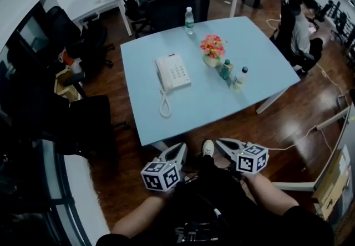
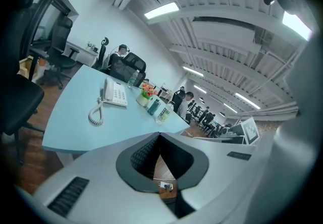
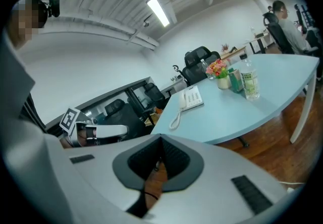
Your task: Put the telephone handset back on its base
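Both closed: left claw [image 1: 181, 148], right claw [image 1: 219, 143] | telephone [image 1: 172, 72] on table [image 1: 144, 112] | bottle label [image 1: 239, 79] illegible

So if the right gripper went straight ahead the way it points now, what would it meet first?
Probably the near edge of the blue table, by the corner nearest the telephone; nothing shows in between. Height is hard to judge.

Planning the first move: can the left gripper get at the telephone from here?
Probably yes: the left gripper, shut, sits just off the table, and only bare tabletop lies between it and the telephone.
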The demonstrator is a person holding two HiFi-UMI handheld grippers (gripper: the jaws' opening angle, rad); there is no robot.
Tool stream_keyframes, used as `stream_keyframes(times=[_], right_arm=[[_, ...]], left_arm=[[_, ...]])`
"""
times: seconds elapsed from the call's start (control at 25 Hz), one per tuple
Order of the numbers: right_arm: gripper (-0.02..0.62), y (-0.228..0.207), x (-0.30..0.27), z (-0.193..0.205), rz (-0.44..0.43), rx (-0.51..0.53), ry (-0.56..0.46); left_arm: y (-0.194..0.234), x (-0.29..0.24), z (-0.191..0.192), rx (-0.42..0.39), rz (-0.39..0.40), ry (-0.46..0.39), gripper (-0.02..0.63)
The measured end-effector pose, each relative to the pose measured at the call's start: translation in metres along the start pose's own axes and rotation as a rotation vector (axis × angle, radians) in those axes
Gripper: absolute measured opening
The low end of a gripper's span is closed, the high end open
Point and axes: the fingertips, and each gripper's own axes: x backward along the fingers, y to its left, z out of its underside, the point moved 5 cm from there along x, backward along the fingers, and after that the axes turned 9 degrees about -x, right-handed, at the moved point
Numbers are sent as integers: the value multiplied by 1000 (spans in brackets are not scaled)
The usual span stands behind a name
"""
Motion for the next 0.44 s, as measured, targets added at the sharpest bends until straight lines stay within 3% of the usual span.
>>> stream_keyframes(times=[0.16,0.44], right_arm=[[12,0,1,5,-10,-4,30],[12,36,-11,-11,-72,36,24]], left_arm=[[0,6,-2,7,-18,-40,2],[17,28,-6,56,-64,-77,2]])
